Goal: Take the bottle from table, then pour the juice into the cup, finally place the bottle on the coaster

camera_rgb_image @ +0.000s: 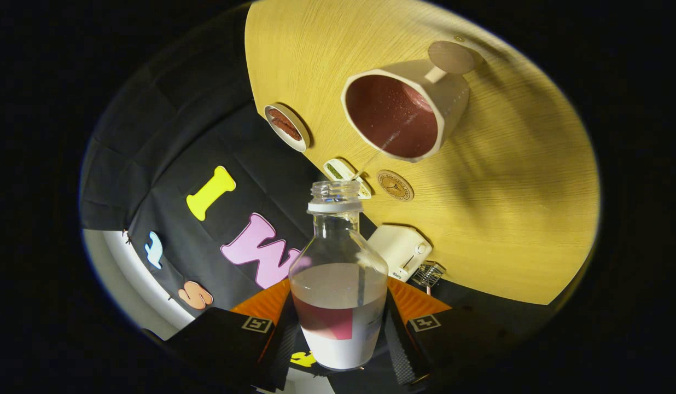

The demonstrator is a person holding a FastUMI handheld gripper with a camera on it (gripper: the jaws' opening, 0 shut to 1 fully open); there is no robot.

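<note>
My gripper (341, 334) is clamped on the clear plastic bottle (339, 284), tipped toward the cream faceted cup (409, 109); a thin stream arcs from its threaded neck into the cup's dark inside. Tilt wobbles, I'd guess it splashes the wood-grain table (507, 208). Round coaster (395, 185) sits just beside the cup.

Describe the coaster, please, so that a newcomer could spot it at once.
On the wooden table, look just beyond the mouth of the bottle held in the shut tool. Beside the large cup lies the coaster: a flat round disc bearing an emblem, unlike its raised neighbours.
</note>
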